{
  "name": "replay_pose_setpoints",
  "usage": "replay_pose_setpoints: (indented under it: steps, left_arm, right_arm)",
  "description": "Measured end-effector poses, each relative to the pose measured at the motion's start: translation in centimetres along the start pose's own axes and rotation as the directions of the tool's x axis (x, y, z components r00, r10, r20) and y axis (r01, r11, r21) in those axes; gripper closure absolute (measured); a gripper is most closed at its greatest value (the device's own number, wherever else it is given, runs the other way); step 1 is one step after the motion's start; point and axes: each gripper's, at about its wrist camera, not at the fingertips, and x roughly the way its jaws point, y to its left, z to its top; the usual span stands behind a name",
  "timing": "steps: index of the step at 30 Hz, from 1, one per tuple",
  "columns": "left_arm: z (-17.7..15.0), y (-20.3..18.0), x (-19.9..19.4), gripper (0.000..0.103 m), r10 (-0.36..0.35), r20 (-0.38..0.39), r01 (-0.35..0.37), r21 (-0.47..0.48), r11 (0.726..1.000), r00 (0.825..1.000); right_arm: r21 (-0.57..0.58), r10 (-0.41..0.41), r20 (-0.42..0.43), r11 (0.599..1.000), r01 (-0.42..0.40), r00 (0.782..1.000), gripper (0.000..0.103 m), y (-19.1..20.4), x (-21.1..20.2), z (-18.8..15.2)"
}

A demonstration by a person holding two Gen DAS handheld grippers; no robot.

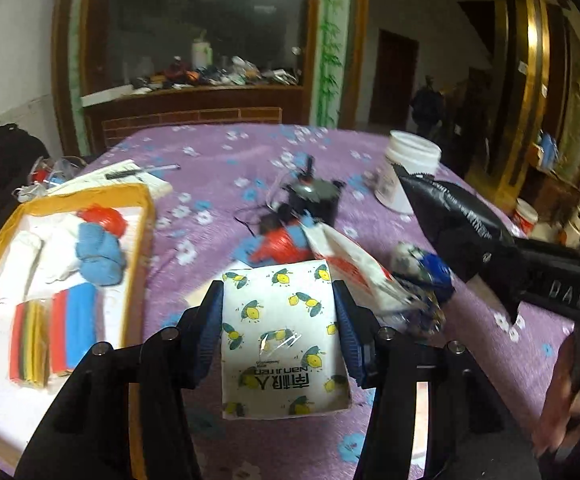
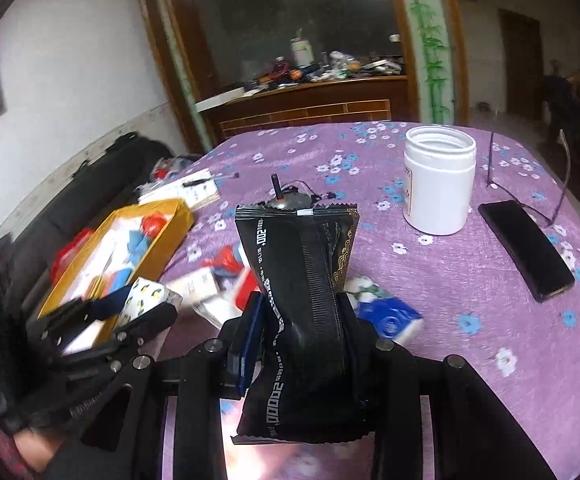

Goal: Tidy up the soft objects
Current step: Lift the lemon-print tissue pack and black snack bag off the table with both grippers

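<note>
Both grippers are loaded, apparently to carry 2 soft packs at once toward the yellow-rimmed tray (image 1: 146,216) at the table's left edge, where cloths and foam strips already lie. The left gripper (image 1: 278,316) clamps the lemon-print tissue pack (image 1: 282,336) by its sides, tilted downward over the purple tablecloth (image 1: 218,152). The right gripper (image 2: 301,312) pinches the black foil pouch (image 2: 297,280) at its waist, upright, angled down near the table's middle.
</note>
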Motion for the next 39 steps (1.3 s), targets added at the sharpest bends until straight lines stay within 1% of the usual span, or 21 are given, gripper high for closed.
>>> replay_pose_setpoints:
  steps: [3,6,11,15,19,24,28,39]
  left_arm:
    - [0.0,0.2,0.0,0.052,0.012,0.02,-0.012,-0.006,1.0,1.0]
    - [-0.3,0.1,0.1,0.052,0.023,0.031,-0.023,0.005,1.0,0.999]
    - [-0.5,0.2,0.5,0.052,0.001,0.015,-0.001,-0.007,1.0,1.0]
    - [-0.4,0.7,0.2,0.052,-0.02,0.03,0.021,-0.034,0.999,0.999]
    - [-0.5,0.8,0.2,0.052,-0.027,0.032,0.028,-0.039,0.999,0.999]
    - [-0.6,1.0,0.1,0.052,-0.043,0.028,0.045,-0.052,0.998,0.999]
    - [-0.6,0.7,-0.1,0.052,-0.049,0.032,0.05,-0.041,0.998,0.998]
    - [-0.5,0.8,-0.1,0.052,-0.051,0.038,0.052,-0.044,0.998,0.998]
  right_arm:
    - [-0.025,-0.035,0.016,0.999,0.035,0.999,0.067,1.2,0.7,-0.5]
    - [0.003,0.0,0.028,1.0,0.0,1.0,0.067,0.3,0.6,-0.7]
    - [0.022,0.002,0.048,1.0,-0.003,0.999,0.067,-0.4,0.5,-0.9]
    - [0.008,0.008,0.051,1.0,-0.009,0.999,0.067,0.1,0.4,-1.1]
    - [-0.011,0.014,0.06,1.0,-0.013,0.998,0.067,0.6,0.2,-1.2]
    - [-0.032,0.021,0.044,0.999,-0.019,0.999,0.067,1.0,0.7,-1.4]
    - [-0.049,0.018,0.041,0.999,-0.016,0.999,0.067,1.4,0.8,-1.6]
    - [-0.045,0.025,0.035,0.999,-0.023,0.999,0.067,1.4,0.8,-1.6]
